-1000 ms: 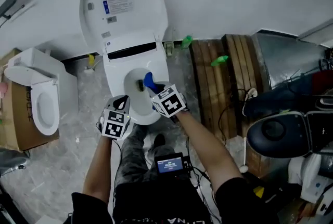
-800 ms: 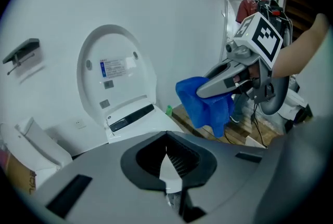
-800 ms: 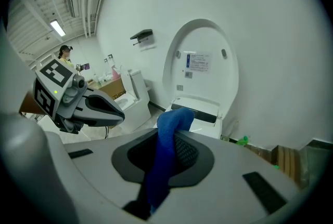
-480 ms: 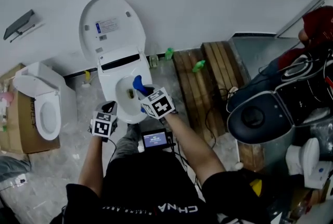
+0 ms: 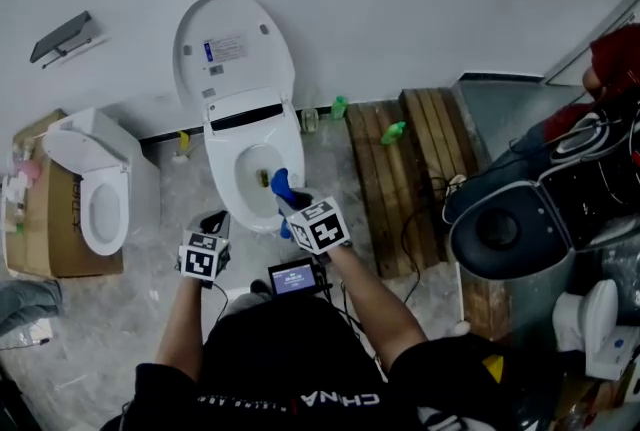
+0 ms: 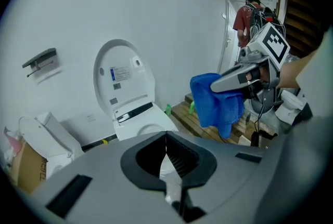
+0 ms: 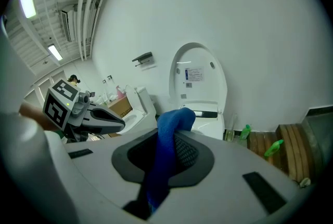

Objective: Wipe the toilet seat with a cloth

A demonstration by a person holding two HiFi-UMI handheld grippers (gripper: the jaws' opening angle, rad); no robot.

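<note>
A white toilet (image 5: pixel 255 181) stands against the wall with its lid (image 5: pixel 236 47) raised; the left gripper view shows that toilet (image 6: pixel 143 123) too. My right gripper (image 5: pixel 288 202) is shut on a blue cloth (image 5: pixel 281 186), which hangs at the bowl's front rim. In the right gripper view the cloth (image 7: pixel 167 147) runs up between the jaws and folds over their tip. The left gripper view shows the cloth (image 6: pixel 216 98) dangling from the right gripper (image 6: pixel 225 82). My left gripper (image 5: pixel 214 222) is shut and empty, left of the bowl's front; the right gripper view shows it (image 7: pixel 120 125) as well.
A smaller white toilet (image 5: pixel 92 201) stands on a cardboard box (image 5: pixel 30 244) at the left. A wooden pallet (image 5: pixel 405 174) with green bottles (image 5: pixel 393 131) lies right of the toilet. A device with a lit screen (image 5: pixel 293 279) is below me. Dark round gear (image 5: pixel 510 239) fills the right.
Both grippers have drawn back from over the bowl toward me and risen. The blue cloth came away with the right gripper. The head view has pulled back.
</note>
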